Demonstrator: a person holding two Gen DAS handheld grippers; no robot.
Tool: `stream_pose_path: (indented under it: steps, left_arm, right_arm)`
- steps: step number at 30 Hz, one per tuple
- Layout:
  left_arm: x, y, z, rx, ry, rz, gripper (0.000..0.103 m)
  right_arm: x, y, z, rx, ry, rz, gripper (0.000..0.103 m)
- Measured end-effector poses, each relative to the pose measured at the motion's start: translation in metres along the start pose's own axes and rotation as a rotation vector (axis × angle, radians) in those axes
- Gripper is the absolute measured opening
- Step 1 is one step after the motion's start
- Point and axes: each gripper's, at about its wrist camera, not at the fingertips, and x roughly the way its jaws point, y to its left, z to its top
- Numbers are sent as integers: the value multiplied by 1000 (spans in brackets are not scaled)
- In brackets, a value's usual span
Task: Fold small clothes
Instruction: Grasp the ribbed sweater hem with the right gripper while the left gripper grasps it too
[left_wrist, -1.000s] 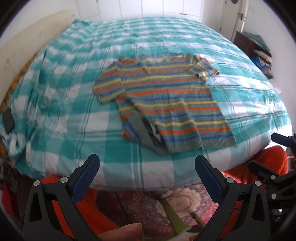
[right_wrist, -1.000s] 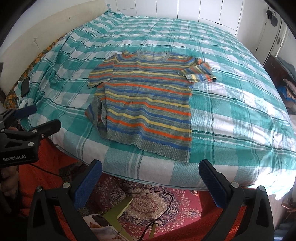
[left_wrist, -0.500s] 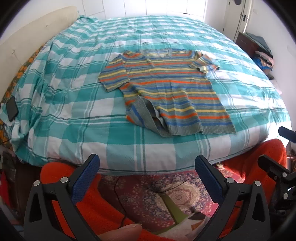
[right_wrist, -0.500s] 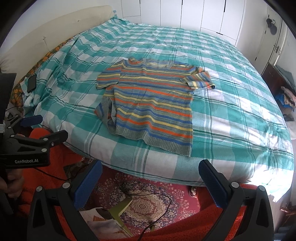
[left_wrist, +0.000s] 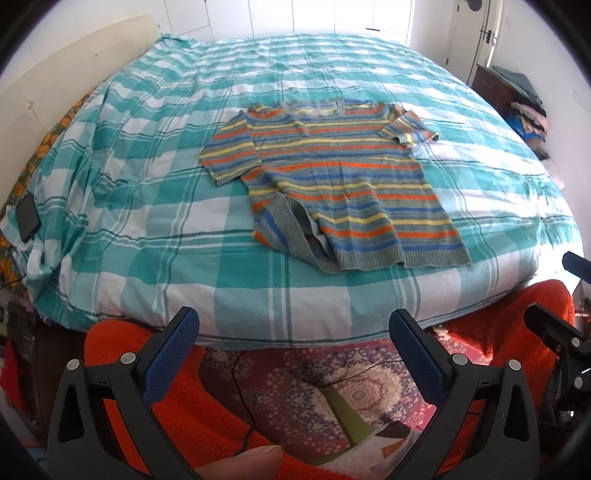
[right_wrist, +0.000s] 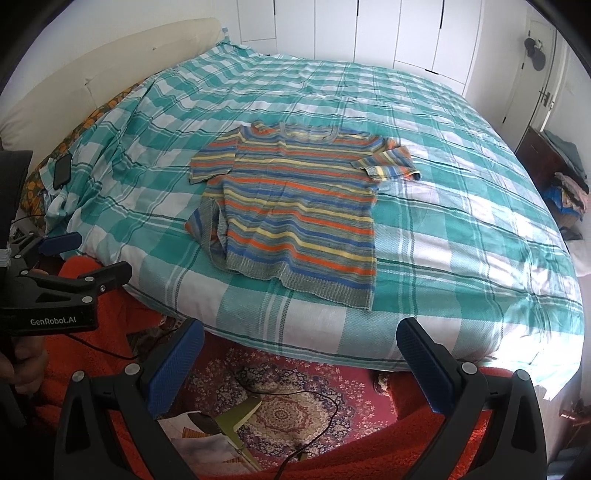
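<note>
Striped knit top (left_wrist: 343, 177) lies flat on the checked bedspread (left_wrist: 147, 206), unfolded. My left tongs (left_wrist: 293, 334) and right tongs (right_wrist: 301, 343) gape wide, empty. Next I judge: reach for a sleeve.

1. The left gripper (left_wrist: 293, 334) is held level, its blue-padded fingers (left_wrist: 171, 354) spread wide with nothing between them.
2. The right gripper (right_wrist: 301, 345) is likewise wide apart and holds nothing.
3. A thumb tip (left_wrist: 240, 463) shows at the bottom edge of the left view.
</note>
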Motion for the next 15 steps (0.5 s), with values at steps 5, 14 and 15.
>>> stream_pose_path:
  steps: [5, 14, 15]
  left_arm:
    - [43, 29, -3, -43, 126, -9, 101]
    - [97, 77, 56, -242, 110, -361, 95]
    - [109, 71, 68, -211, 94, -343, 93]
  right_arm:
    - [4, -2, 0, 11, -7, 14, 103]
    - [27, -54, -1, 116, -19, -27, 103]
    - [31, -60, -3, 131, -12, -33, 103]
